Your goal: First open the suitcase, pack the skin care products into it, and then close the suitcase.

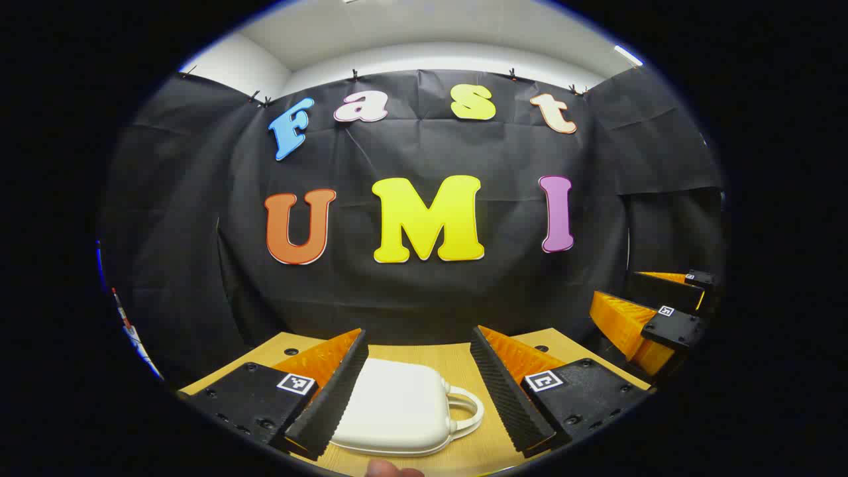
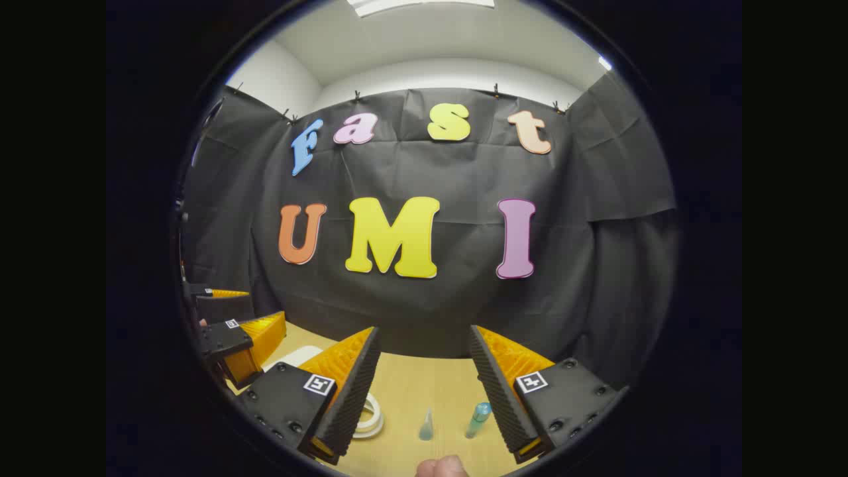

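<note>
l gripper [image 1: 419, 391] wide over shut white suitcase [image 1: 397, 411] | r gripper [image 2: 424, 391] wide above two small bottles [image 2: 477, 419] | wood table [image 2: 424, 377]

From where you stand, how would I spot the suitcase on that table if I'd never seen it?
Start at the wooden table in front of the black cloth wall. On it, framed between the left gripper and its open fingers, lies the suitcase: a small, closed, white hard-shell case with rounded corners. Its looped white handle sets it apart from the two small bottles farther along the table.

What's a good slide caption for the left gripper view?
Open left claw poised above the closed white suitcase on the wooden table.
</note>
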Demonstrator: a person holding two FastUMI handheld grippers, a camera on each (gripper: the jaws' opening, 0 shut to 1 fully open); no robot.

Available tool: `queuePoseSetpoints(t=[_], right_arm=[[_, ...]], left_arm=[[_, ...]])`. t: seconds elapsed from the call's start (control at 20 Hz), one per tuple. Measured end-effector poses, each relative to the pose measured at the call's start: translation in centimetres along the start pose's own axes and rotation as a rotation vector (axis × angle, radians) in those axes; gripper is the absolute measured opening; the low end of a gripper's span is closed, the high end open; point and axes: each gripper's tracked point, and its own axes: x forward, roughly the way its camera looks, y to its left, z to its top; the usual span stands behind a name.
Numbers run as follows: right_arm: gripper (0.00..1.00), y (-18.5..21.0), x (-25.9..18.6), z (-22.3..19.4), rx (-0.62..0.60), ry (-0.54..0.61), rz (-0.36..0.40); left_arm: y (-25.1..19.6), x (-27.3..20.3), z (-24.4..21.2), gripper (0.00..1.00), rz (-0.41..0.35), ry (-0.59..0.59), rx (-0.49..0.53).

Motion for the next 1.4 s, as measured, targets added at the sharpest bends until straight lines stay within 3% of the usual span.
queuePoseSetpoints(t=[0.3,0.35,0.45,0.85,1.2,1.25,1.3,1.35,1.4], right_arm=[[0.81,0.0,1.0,0.3,0.023,-0.007,-0.003],[0.8,0.0,1.1,0.2,0.024,-0.005,-0.002],[0.81,0.3,1.3,0.3,0.024,-0.005,0.007],[0.81,0.8,1.8,-0.3,0.027,0.007,0.026],[0.8,-1.6,1.4,-1.7,0.008,0.029,-0.011],[0.8,-2.1,1.5,-2.2,0.005,0.037,-0.018],[0.8,-2.7,1.5,-2.7,0.006,0.047,-0.03],[0.8,-3.3,1.5,-3.0,0.009,0.056,-0.04],[0.79,-3.8,1.5,-3.3,0.012,0.063,-0.048]], left_arm=[[0.6,0.5,0.4,0.99,0.023,-0.013,0.01],[0.6,0.6,0.4,0.94,0.029,-0.013,0.013],[0.9,0.6,0.6,0.99,0.036,-0.019,0.017],[1.4,0.9,0.3,0.99,0.052,-0.013,0.012],[-0.2,1.4,-1.0,0.99,0.027,0.012,-0.003],[-0.5,1.5,-1.3,0.94,0.025,0.015,-0.003],[-1.0,1.7,-1.7,0.99,0.015,0.026,0.001],[-1.4,1.9,-2.3,0.94,0.01,0.038,0.011],[-1.8,2.2,-2.8,0.99,0.003,0.048,0.028]])
